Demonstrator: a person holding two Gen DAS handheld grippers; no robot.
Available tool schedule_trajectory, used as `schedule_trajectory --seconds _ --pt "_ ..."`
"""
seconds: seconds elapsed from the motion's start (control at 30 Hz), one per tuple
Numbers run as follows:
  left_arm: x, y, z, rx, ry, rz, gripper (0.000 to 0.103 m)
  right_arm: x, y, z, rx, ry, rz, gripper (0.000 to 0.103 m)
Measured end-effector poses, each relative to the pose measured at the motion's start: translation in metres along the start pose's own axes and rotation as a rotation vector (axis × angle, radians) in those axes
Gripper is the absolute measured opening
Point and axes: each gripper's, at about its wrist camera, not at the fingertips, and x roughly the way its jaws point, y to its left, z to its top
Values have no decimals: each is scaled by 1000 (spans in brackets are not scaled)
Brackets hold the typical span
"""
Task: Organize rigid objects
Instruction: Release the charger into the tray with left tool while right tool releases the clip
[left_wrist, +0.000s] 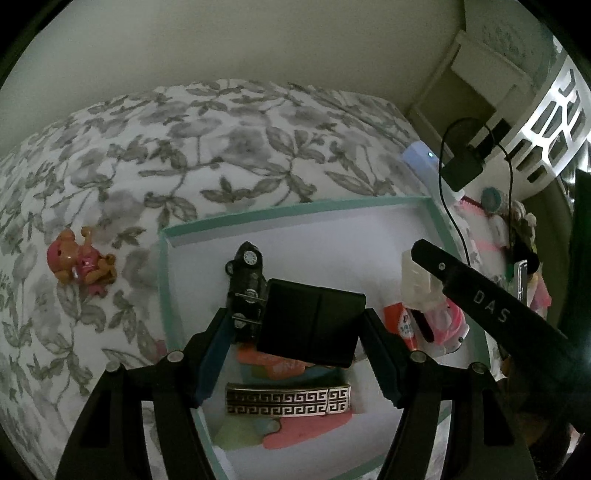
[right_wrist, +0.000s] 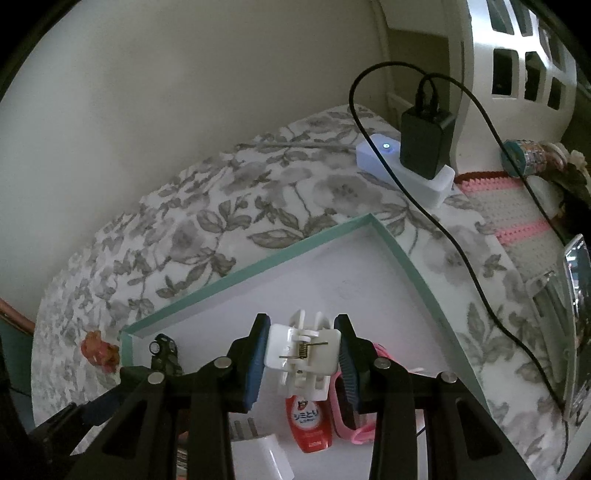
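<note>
I'm mid-delivery over the tray (right_wrist: 402, 254) with the left gripper (left_wrist: 295, 332) clamped on a black wallet (left_wrist: 310, 321) and the right gripper (right_wrist: 301, 358) on a white clip (right_wrist: 303, 350) (both above the tray's near edge), so next I lower and release onto bare floor.
</note>
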Motion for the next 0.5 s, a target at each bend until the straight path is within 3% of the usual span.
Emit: schedule_trajectory --seconds 0.5 --pt "4 3 0 -8 28 0 72 6 6 -2 -42 26 -15 38"
